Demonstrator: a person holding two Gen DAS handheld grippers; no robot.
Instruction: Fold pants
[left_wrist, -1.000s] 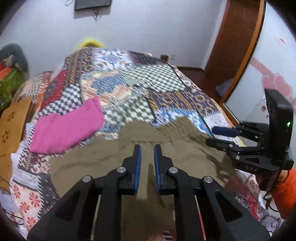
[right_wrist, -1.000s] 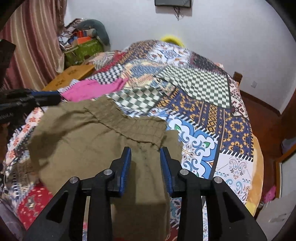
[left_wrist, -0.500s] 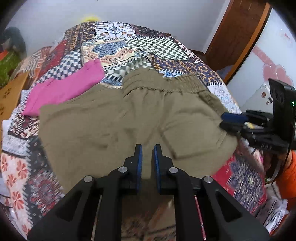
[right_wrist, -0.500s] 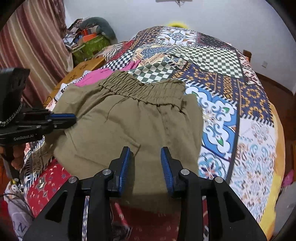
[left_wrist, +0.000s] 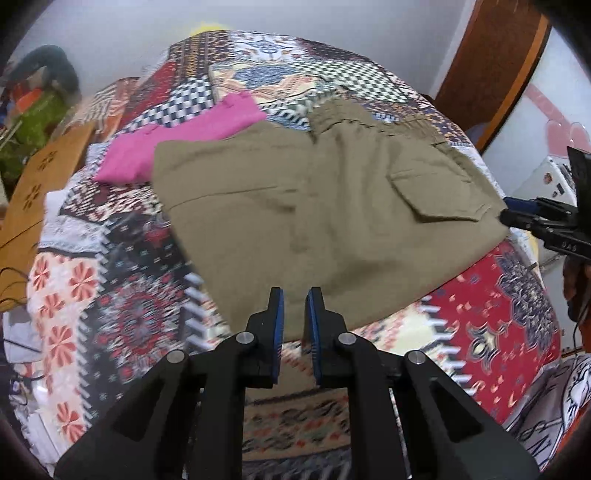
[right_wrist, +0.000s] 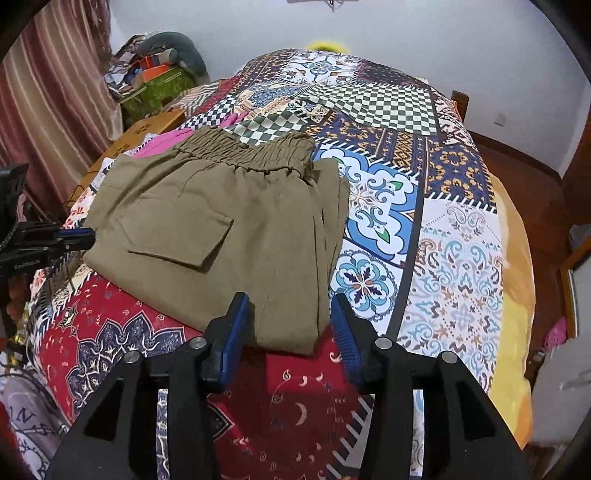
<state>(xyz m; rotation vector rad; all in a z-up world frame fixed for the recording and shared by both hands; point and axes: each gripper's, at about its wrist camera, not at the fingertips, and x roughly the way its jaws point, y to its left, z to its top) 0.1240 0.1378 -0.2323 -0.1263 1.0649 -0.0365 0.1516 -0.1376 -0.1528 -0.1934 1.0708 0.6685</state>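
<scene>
Olive-green pants (left_wrist: 332, 206) lie folded flat on the patchwork quilt (left_wrist: 122, 306), elastic waistband at the far end and a flap pocket (right_wrist: 177, 236) on top. My left gripper (left_wrist: 295, 295) hovers over the pants' near edge. Its jaws are opening, a narrow gap shows between the blue pads, and the cloth lies flat beneath them. My right gripper (right_wrist: 291, 306) is at the near right corner of the pants (right_wrist: 258, 221). Its jaws are opening wide, and that corner lies loose between them. Each gripper also shows at the other view's edge.
A pink garment (left_wrist: 184, 144) lies on the quilt, partly under the pants' far left side. A wooden box (left_wrist: 33, 192) and clutter stand left of the bed, with a curtain (right_wrist: 48, 110) behind. A brown door (left_wrist: 491, 62) is at the right.
The pants, held up and sagging a second ago, now lie flat on the quilt. Both grippers drew back to the near edge, and the right jaws spread wider.
</scene>
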